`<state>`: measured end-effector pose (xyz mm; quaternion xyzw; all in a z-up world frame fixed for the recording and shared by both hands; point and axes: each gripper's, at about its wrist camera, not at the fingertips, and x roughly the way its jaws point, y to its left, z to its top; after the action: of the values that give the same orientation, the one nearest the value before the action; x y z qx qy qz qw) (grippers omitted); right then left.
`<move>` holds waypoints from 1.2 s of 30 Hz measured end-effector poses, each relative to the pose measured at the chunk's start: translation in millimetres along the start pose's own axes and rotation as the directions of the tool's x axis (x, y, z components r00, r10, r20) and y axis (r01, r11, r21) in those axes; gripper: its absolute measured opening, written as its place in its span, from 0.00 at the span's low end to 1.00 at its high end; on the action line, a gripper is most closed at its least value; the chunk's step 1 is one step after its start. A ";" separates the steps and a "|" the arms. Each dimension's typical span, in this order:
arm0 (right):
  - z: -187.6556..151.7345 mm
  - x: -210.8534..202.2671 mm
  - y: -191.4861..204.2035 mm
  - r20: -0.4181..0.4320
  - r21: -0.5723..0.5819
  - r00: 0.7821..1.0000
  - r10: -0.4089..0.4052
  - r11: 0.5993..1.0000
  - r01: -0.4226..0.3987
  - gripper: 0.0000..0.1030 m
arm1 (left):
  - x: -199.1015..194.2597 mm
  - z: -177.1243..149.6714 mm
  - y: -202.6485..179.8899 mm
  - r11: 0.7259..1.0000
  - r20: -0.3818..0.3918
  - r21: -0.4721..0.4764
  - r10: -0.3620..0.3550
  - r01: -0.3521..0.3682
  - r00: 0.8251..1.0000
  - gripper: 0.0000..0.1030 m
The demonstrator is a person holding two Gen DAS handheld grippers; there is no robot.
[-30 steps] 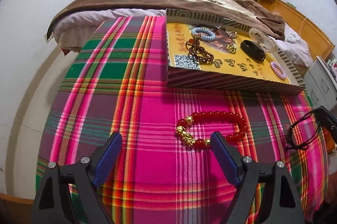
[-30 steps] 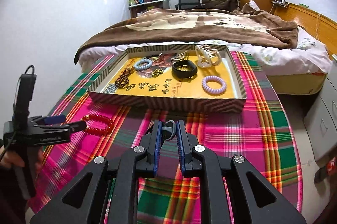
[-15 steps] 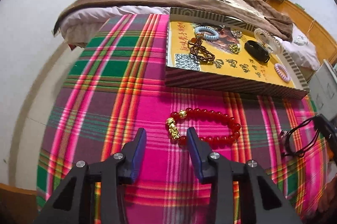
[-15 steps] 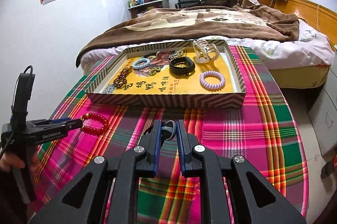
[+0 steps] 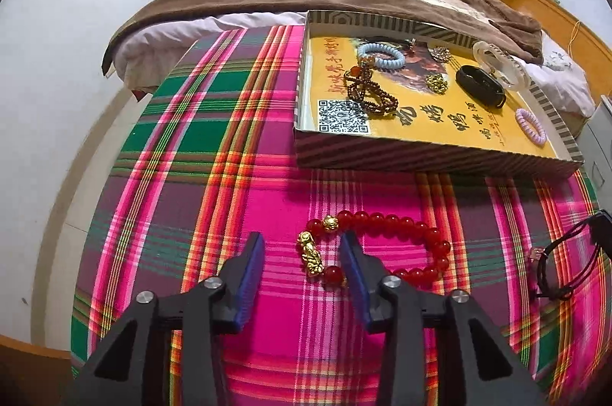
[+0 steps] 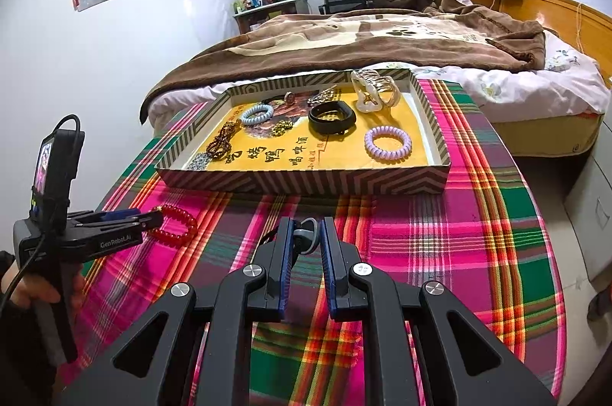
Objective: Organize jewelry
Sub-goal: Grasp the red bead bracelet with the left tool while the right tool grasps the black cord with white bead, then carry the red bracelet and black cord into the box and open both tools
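A red bead bracelet (image 5: 405,234) with gold charms lies on the plaid cloth, also in the right wrist view (image 6: 176,224). My left gripper (image 5: 302,255) is open with its fingers either side of the gold charm end. My right gripper (image 6: 304,237) is shut on a grey pendant (image 6: 306,237) whose black cord hangs below. It also shows at the right edge of the left wrist view (image 5: 566,264). The yellow-lined tray (image 5: 420,153) (image 6: 306,180) holds a brown bead string (image 5: 367,92), a blue coil band (image 5: 380,56), a black band (image 6: 332,117) and a purple coil band (image 6: 387,142).
The tray stands at the far side of the round table with the plaid cloth (image 5: 214,176). A bed with a brown blanket (image 6: 363,43) lies right behind it. A white cabinet (image 6: 593,199) stands at the right. The person's left hand (image 6: 23,291) holds the left gripper's handle.
My left gripper has narrowed from wide open and moved forward around the bracelet's gold charm end. My right gripper holds the pendant as before, nearly still.
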<state>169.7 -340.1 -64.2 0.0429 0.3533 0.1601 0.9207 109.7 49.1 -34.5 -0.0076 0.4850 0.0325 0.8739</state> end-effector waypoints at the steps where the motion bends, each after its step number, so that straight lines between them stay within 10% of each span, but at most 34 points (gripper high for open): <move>1: -0.4 0.6 0.7 -0.001 -0.001 1.000 0.000 1.000 0.000 0.14 | -0.9 0.0 -1.2 1.000 0.002 0.006 0.000 0.000 1.000 0.20; 4: -0.6 1.2 1.6 -0.003 -0.002 1.000 -0.001 1.000 0.001 0.14 | -1.4 -0.8 -3.2 1.000 0.010 0.023 0.006 -0.006 1.000 0.08; 36: 35.5 -26.8 17.2 0.095 -0.053 0.995 -0.013 0.998 0.018 0.14 | -102.3 30.0 -15.4 0.973 0.256 0.093 -0.229 0.212 0.939 0.08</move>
<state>170.0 -331.4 -17.3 0.0229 0.3050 0.1602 0.9385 82.2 30.0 67.9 -0.0293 0.3609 -0.0806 0.9287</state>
